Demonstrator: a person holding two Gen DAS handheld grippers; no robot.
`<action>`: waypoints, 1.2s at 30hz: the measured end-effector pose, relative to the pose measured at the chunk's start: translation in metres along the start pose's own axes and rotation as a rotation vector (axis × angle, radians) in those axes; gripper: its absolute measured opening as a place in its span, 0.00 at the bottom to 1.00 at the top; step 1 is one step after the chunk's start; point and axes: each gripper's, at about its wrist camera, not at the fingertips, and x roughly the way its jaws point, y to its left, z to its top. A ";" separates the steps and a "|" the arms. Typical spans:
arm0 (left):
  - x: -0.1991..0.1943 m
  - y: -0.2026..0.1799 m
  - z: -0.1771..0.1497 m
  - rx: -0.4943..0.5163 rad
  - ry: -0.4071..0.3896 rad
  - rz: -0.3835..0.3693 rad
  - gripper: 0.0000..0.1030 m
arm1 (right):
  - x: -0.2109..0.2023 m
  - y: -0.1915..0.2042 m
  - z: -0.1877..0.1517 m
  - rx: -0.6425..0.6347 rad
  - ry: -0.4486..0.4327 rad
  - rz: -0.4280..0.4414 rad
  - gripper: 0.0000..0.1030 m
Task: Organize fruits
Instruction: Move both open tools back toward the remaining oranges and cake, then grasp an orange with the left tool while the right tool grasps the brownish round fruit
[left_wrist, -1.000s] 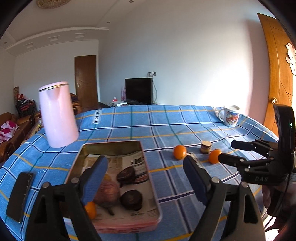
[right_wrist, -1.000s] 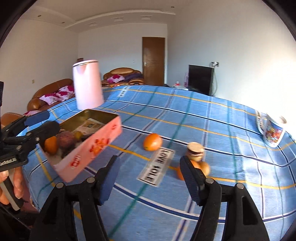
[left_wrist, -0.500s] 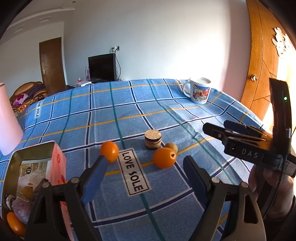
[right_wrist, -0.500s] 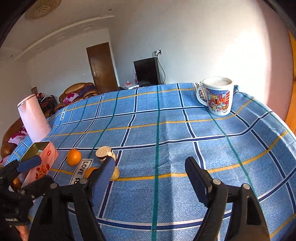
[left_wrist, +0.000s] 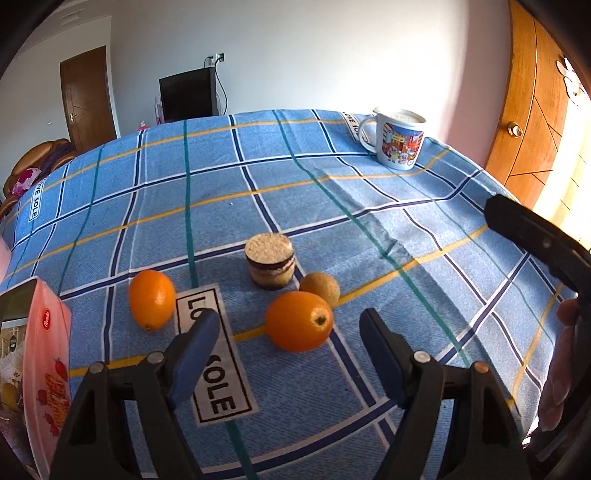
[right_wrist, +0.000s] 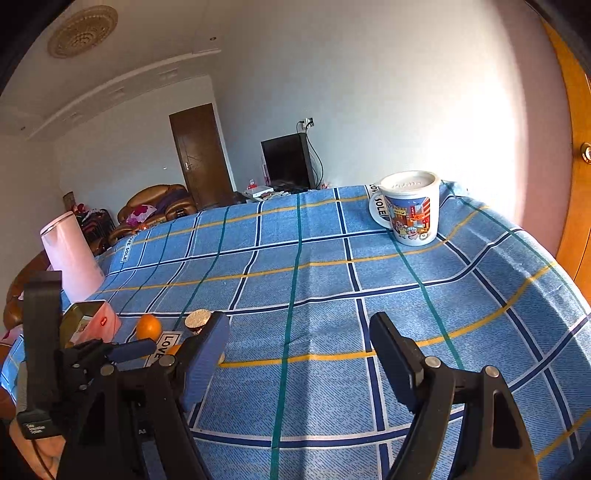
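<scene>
In the left wrist view my left gripper (left_wrist: 291, 332) is open and empty, just in front of an orange (left_wrist: 299, 320) lying between its fingertips' line. A second orange (left_wrist: 151, 298) lies to the left and a small yellow-brown fruit (left_wrist: 320, 287) behind. A pink tin box (left_wrist: 46, 373) with fruit inside stands at the left edge. My right gripper (right_wrist: 299, 350) is open and empty over bare cloth. In its view the tin (right_wrist: 90, 321) and one orange (right_wrist: 148, 326) lie far left, behind the left gripper (right_wrist: 129, 349).
A small round layered cake (left_wrist: 270, 264) stands behind the oranges. A printed mug (left_wrist: 399, 138) (right_wrist: 412, 208) stands at the far right corner. A pink kettle (right_wrist: 70, 256) is at the far left. The blue checked tablecloth (left_wrist: 332, 206) drops off at the right edge by a wooden door.
The left gripper has swung right from above the tin and come close to the oranges. The right gripper has turned right, toward the mug side. Both stay open.
</scene>
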 end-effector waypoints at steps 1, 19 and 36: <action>0.002 0.001 0.000 -0.002 0.012 -0.006 0.73 | -0.002 0.001 0.000 -0.003 -0.005 0.007 0.77; -0.025 0.047 -0.013 -0.078 -0.095 0.011 0.36 | 0.040 0.061 0.002 -0.163 0.115 0.067 0.77; -0.031 0.069 -0.014 -0.167 -0.136 0.004 0.36 | 0.108 0.096 -0.022 -0.255 0.372 0.100 0.37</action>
